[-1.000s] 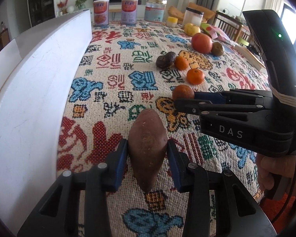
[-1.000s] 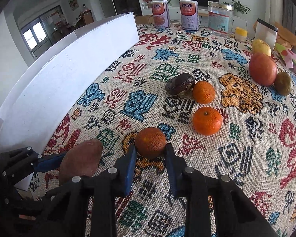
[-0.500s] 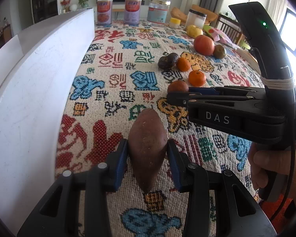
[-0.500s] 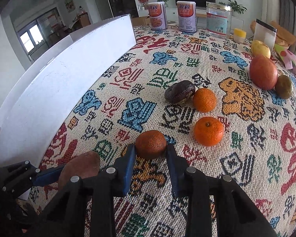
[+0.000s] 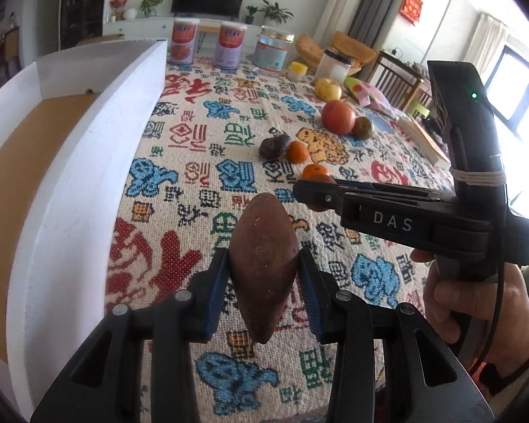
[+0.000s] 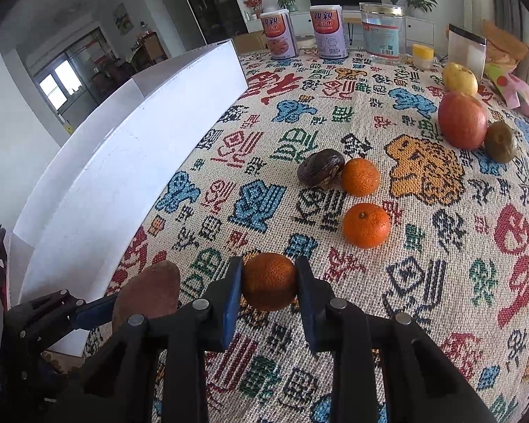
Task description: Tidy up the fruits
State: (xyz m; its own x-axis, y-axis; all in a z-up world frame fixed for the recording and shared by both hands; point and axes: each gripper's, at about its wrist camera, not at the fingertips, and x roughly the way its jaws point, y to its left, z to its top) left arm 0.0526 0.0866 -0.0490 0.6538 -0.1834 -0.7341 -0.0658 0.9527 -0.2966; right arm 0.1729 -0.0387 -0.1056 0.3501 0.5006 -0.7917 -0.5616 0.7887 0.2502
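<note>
My left gripper [image 5: 263, 259] is shut on a reddish-brown sweet potato [image 5: 261, 232], which stands point-up above the patterned tablecloth [image 5: 201, 162]. Just left of it runs the wall of a white box [image 5: 88, 162], whose brown floor shows over the rim. My right gripper [image 6: 268, 268] is shut on a dark orange tangerine [image 6: 268, 283], held clear of the cloth. The right wrist view catches the sweet potato [image 6: 148, 296] at lower left, beside the white box [image 6: 141, 134]. In the left wrist view the right gripper [image 5: 312, 190] reaches in from the right, held by a hand [image 5: 476, 303].
On the cloth further back lie two tangerines [image 6: 360, 176] [image 6: 366, 225], a dark wrinkled fruit [image 6: 321, 167], a red apple [image 6: 462, 120], a green-brown fruit [image 6: 500, 141] and a yellow fruit [image 6: 460, 79]. Two cans [image 6: 278, 35] [image 6: 329, 31] and a clear jar [image 6: 382, 33] stand at the far edge.
Both grippers have risen with their fruit still held, the left one more. The left wrist view now looks over the box wall onto its brown floor.
</note>
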